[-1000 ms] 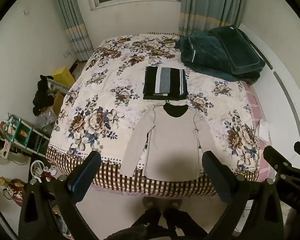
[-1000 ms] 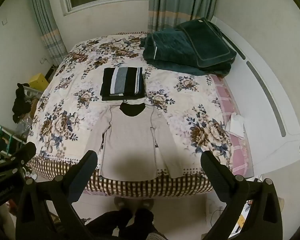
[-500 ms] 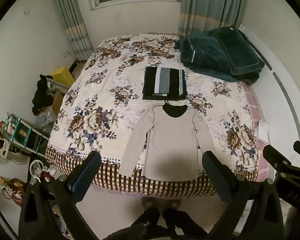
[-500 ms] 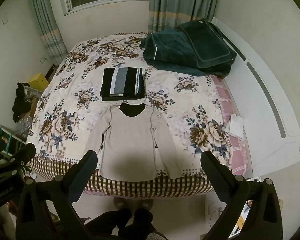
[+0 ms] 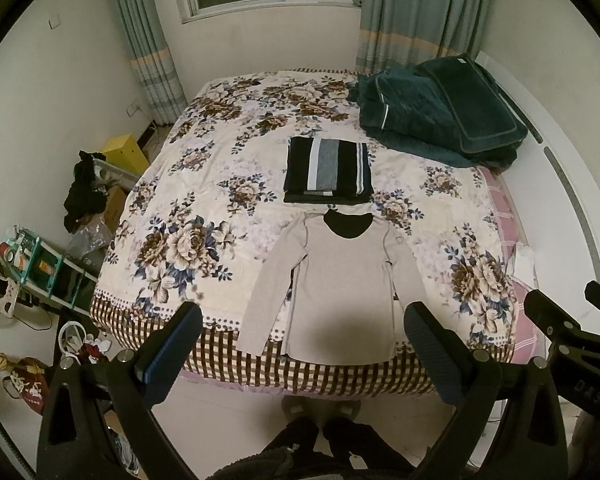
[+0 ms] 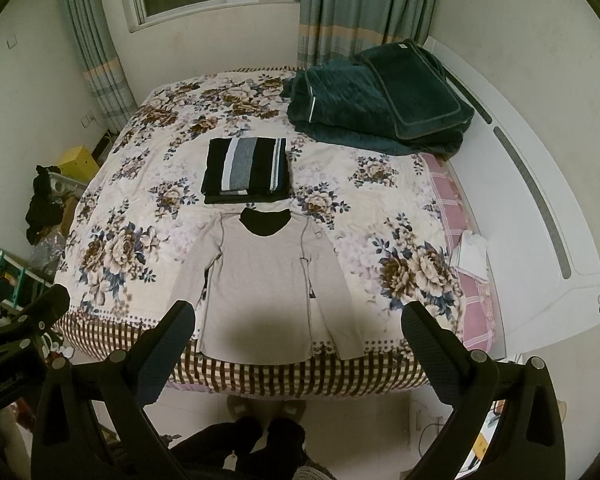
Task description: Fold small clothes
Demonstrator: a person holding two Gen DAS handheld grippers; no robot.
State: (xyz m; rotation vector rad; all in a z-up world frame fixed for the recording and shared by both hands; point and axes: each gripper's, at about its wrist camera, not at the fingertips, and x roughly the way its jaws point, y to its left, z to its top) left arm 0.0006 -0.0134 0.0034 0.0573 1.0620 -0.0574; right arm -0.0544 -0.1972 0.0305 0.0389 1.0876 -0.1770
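A beige long-sleeved top (image 5: 340, 276) with a black collar lies flat, sleeves down, at the near edge of the floral bed (image 5: 204, 200); it also shows in the right wrist view (image 6: 264, 284). Behind it lies a folded black, grey and white striped garment (image 5: 326, 170), also in the right wrist view (image 6: 246, 170). My left gripper (image 5: 300, 340) is open and empty, held high above the bed's near edge. My right gripper (image 6: 298, 338) is open and empty at the same height, and shows at the right of the left wrist view (image 5: 560, 328).
A dark green quilt and cushion (image 5: 440, 112) lie at the bed's far right. A white headboard (image 6: 540, 216) runs along the right. Shelves, boxes and clothes (image 5: 80, 200) clutter the floor on the left. The person's legs and slippers (image 5: 320, 428) stand before the bed.
Both views have shifted very slightly; the clothes lie as before and both grippers stay open.
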